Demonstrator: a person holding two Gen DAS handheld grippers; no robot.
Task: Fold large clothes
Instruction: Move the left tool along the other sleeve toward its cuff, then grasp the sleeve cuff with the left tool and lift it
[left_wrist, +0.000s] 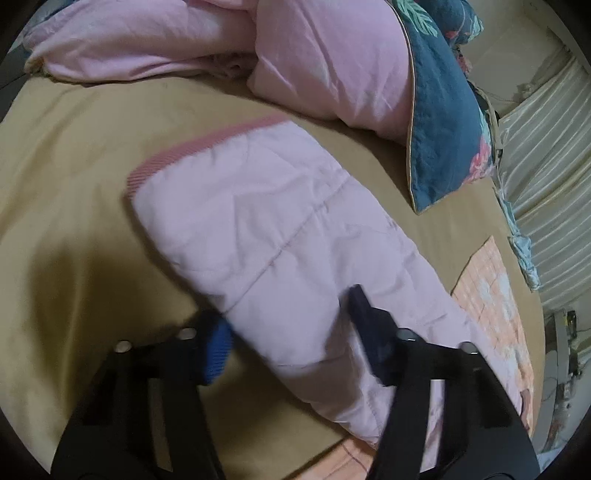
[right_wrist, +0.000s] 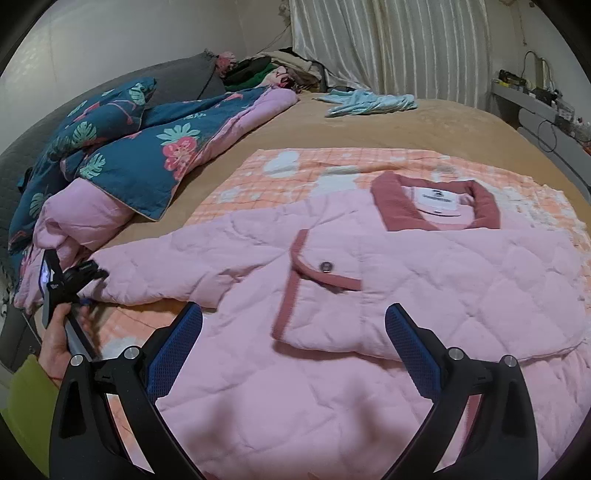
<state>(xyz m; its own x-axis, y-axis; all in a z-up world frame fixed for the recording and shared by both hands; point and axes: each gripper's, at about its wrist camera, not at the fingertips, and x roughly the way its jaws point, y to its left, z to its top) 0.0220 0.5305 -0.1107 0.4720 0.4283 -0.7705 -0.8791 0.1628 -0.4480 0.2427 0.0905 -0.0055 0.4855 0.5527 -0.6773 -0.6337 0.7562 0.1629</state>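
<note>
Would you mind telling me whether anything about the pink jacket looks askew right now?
The pink jacket lies collar-up on the checked blanket, but its sleeve sprawls out sideways onto the tan bedsheet, unfolded. The left gripper straddles it, jaws open.

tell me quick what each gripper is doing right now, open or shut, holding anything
Left gripper: open, fingers either side of the jacket sleeve, not clamped.
Right gripper: open above the pink jacket, holding nothing.
</note>
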